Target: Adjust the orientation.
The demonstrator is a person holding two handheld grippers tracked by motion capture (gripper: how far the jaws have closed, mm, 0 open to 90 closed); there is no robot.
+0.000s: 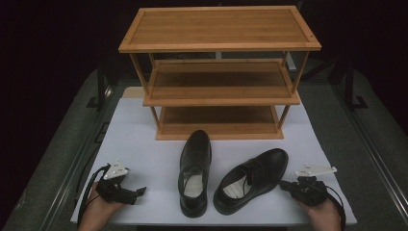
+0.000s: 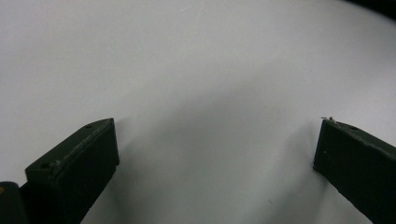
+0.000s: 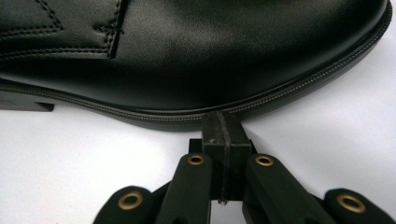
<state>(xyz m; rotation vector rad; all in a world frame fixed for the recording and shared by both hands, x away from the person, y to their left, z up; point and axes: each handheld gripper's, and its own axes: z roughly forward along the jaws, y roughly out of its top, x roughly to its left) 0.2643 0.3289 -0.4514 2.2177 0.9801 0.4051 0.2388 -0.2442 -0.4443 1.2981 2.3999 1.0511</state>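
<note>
The black leather lace-up shoe on the right [image 1: 252,179] lies on the white tabletop [image 1: 144,159], angled so that its toe points up and to the right in the high view and its open mouth shows a pale insole. The right gripper [image 1: 283,184] sits just beside this shoe's outer side near the toe; in the right gripper view its two black jaws are pressed flat together with nothing between them, and their joined tip meets the stitched sole edge of the shoe [image 3: 196,60] — touching it or a hair short, I cannot tell which.

Just to the left stands a second black leather shoe [image 1: 195,171], pointing straight away toward the three-tier bamboo shoe rack [image 1: 219,29], toe close to the bottom shelf. The two shoes lie near each other, heels apart.

The left gripper [image 1: 140,191] rests well apart from both shoes, near the table's front left corner, held in the person's left hand [image 1: 98,209]. In the left gripper view its jaws stand wide — only bare white surface lies between them.
</note>
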